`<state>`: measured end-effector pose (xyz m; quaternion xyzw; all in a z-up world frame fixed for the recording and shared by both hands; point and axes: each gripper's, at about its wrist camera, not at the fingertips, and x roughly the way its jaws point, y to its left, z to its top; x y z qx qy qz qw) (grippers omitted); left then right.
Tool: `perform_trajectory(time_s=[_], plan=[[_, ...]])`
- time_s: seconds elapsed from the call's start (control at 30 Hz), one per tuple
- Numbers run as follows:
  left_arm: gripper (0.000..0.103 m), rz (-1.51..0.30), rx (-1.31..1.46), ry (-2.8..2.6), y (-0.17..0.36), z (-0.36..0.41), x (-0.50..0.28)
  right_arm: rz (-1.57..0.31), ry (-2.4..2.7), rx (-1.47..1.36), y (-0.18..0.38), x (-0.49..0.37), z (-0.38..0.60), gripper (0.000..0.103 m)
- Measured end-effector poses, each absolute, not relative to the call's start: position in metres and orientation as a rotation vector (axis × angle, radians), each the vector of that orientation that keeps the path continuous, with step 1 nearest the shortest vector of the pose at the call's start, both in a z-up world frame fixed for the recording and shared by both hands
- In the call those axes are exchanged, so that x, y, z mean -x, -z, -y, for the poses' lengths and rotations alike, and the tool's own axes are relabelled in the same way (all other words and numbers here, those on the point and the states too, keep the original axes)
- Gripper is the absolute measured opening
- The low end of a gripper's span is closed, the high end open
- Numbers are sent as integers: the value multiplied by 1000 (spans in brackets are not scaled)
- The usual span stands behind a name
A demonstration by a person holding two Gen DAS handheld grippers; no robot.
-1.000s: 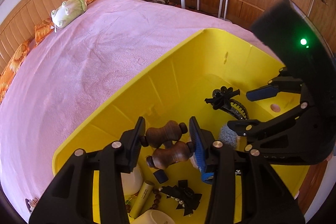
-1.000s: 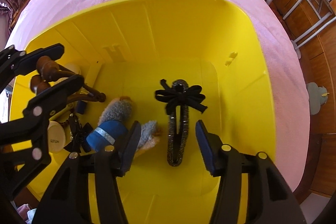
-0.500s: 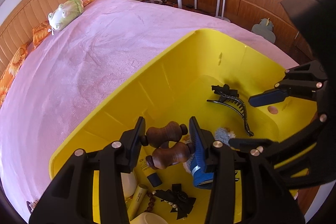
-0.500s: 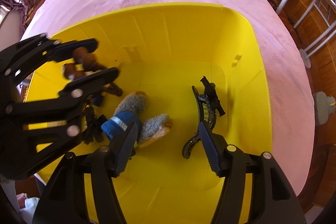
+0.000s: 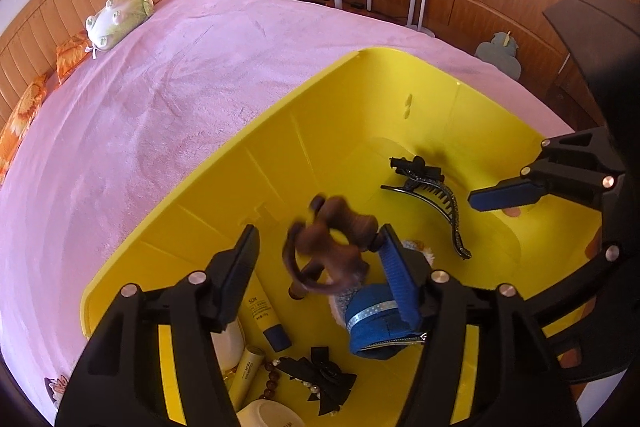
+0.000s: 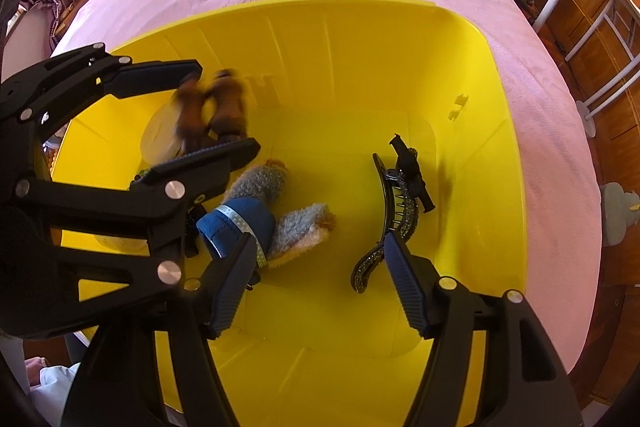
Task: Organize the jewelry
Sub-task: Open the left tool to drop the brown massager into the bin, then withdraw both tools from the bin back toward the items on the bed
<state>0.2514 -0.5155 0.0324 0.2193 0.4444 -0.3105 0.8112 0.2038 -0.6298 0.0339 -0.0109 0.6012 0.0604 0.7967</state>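
A yellow plastic bin (image 5: pixel 224 155) (image 6: pixel 320 1) stands on the pink bed. My left gripper (image 5: pixel 318 233) (image 6: pixel 224 107) hangs over its left part with its jaws opening. A brown turned-wood piece (image 5: pixel 332 239) (image 6: pixel 224 103) is between them, blurred and tilted, and no pad presses on it. My right gripper (image 6: pixel 320 241) is over the bin's middle, its jaws opening with nothing between them. A black toothed hair clip with a bow (image 6: pixel 404 203) (image 5: pixel 440 195) lies on its side on the bin floor, just beyond the right fingertip.
On the bin floor lie a blue pouch with a dotted ribbon (image 6: pixel 240 223) (image 5: pixel 372 319) and a grey fluffy piece (image 6: pixel 296 227). Cosmetic tubes (image 5: pixel 264 315), a bead bracelet (image 5: pixel 272 379) and a black bow (image 5: pixel 324 375) sit in the near corner. A green plush (image 5: pixel 116 15) lies by the headboard.
My left jaws have widened and the wooden piece has tipped loose between them. The right jaws spread too, and the black hair clip has rolled onto its side in the bin.
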Motion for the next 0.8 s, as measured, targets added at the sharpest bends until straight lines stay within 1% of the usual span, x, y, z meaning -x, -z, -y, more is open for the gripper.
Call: perform_trajectory(time_s=[0.33,0.47,0.5,0.6,0.63,0.67,0.8], plan=[[62,-953,-458,654,-33,514,-252,-1285,-126,18,-32,-201,628,70],[63,-954,-455,646,-34,509,-252,-1281,-128,9,-31,-200,627,74],[67,-955,-457,642,-34,507,-252,-1279,-129,5,-31,-200,628,75],[74,-960,-460,634,-39,499,-252,-1269,-141,-3,-32,-198,624,83],[76,-964,-462,633,-40,496,-252,-1266,-142,2,-33,-198,622,87],[81,-970,-465,635,-41,492,-251,-1263,-142,6,-33,-197,620,91],[85,-964,-505,627,-48,473,-247,-1261,-121,37,-36,-197,610,97]])
